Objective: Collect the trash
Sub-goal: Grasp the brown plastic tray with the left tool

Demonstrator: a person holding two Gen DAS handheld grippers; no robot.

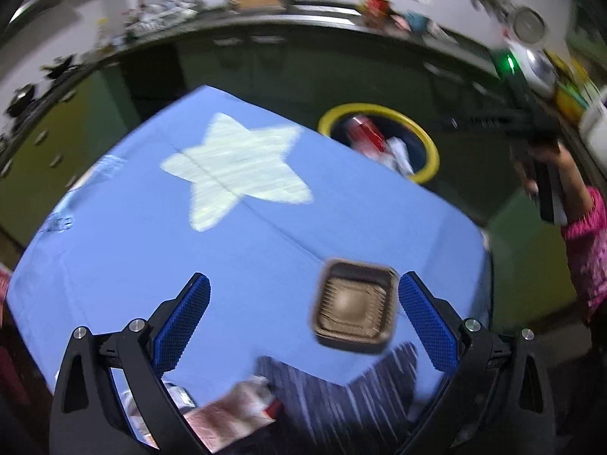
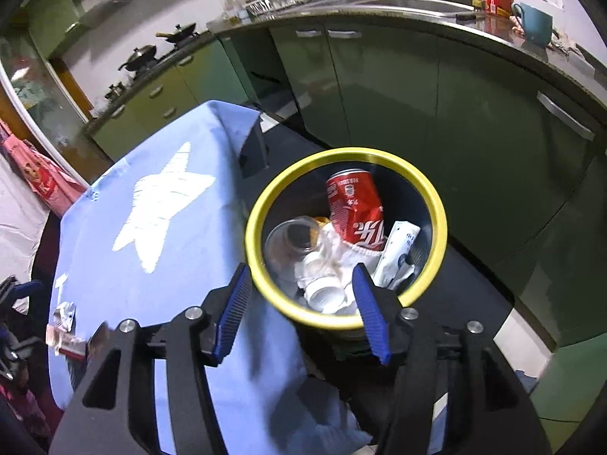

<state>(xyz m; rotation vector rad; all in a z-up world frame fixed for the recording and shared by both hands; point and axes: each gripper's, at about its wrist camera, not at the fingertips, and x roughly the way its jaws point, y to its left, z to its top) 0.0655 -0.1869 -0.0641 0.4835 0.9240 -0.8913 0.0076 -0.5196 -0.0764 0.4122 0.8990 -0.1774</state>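
Observation:
A small brown square plastic tray (image 1: pixel 354 309) lies on the blue star-print tablecloth (image 1: pixel 159 250), just left of my left gripper's right finger. My left gripper (image 1: pixel 303 292) is open and empty above the cloth. A crumpled pink-and-white wrapper (image 1: pixel 231 413) lies at the cloth's near edge below it. The yellow-rimmed bin (image 2: pixel 442 227) stands beside the table and holds a red can (image 2: pixel 354 204), a clear plastic cup (image 2: pixel 290 242), white cups and a white packet. My right gripper (image 2: pixel 301 292) is open and empty above the bin's near rim. The bin also shows in the left wrist view (image 1: pixel 432 144).
Green kitchen cabinets (image 2: pixel 398 87) and a dark counter curve behind the bin. Small wrappers (image 2: pixel 64 326) lie at the cloth's left edge in the right wrist view. The person's arm in a pink sleeve (image 1: pixel 584 250) holds the other gripper at the right.

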